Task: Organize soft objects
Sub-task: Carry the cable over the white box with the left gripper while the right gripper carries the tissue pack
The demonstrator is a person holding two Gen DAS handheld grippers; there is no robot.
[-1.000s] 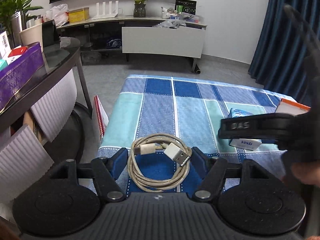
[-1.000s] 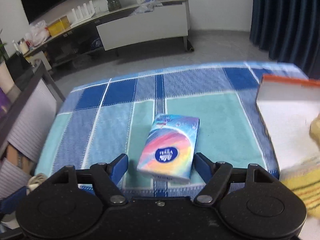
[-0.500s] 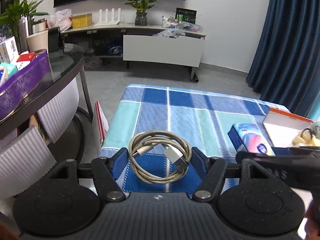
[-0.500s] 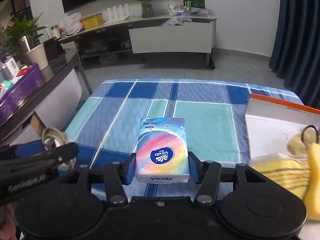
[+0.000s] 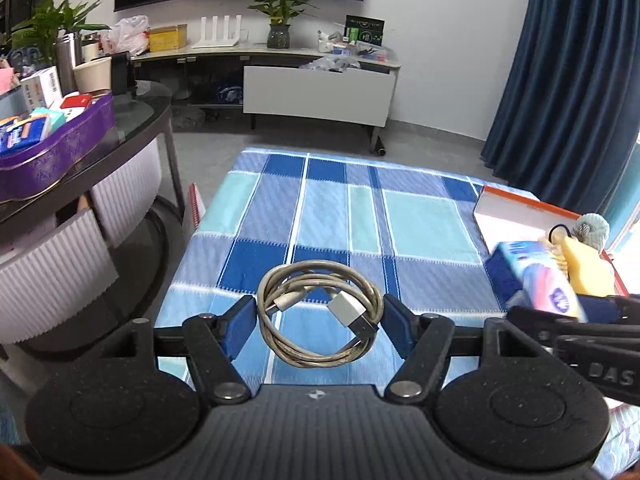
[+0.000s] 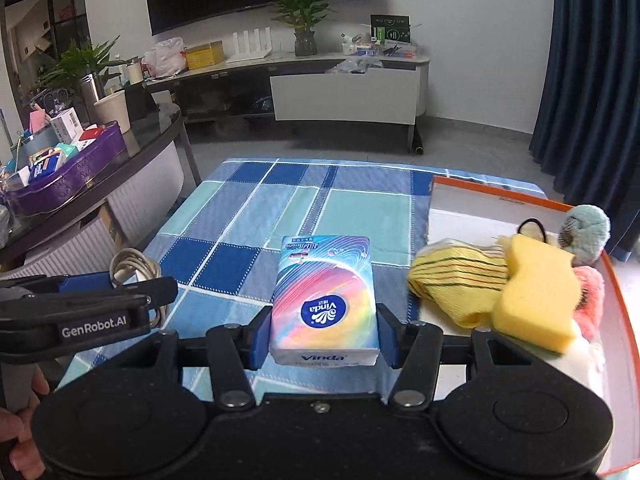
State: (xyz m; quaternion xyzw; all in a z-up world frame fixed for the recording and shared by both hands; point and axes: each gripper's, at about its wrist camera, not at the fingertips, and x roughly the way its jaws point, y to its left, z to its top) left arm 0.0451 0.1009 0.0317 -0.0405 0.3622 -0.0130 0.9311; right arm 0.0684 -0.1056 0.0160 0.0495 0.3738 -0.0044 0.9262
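My left gripper [image 5: 318,314] is shut on a coiled beige USB cable [image 5: 316,312] and holds it above the blue checked cloth [image 5: 360,216]. My right gripper [image 6: 324,330] is shut on a rainbow Vinda tissue pack [image 6: 325,300], lifted above the cloth [image 6: 248,216]; the pack also shows blurred in the left wrist view [image 5: 540,280]. To the right stands a white tray with an orange rim [image 6: 480,200] that holds a yellow striped cloth [image 6: 456,280], a yellow sponge [image 6: 536,292], a pale blue plush ball [image 6: 588,228] and a pink soft item [image 6: 592,292].
A dark round side table [image 5: 136,120] with a purple tin of small boxes [image 5: 56,148] stands to the left. A TV cabinet [image 5: 316,92] lines the far wall. Dark blue curtains [image 5: 560,80] hang at the right.
Both grippers have lifted higher with their loads. My right gripper closed on the tissue pack and carried it right, towards the tray.
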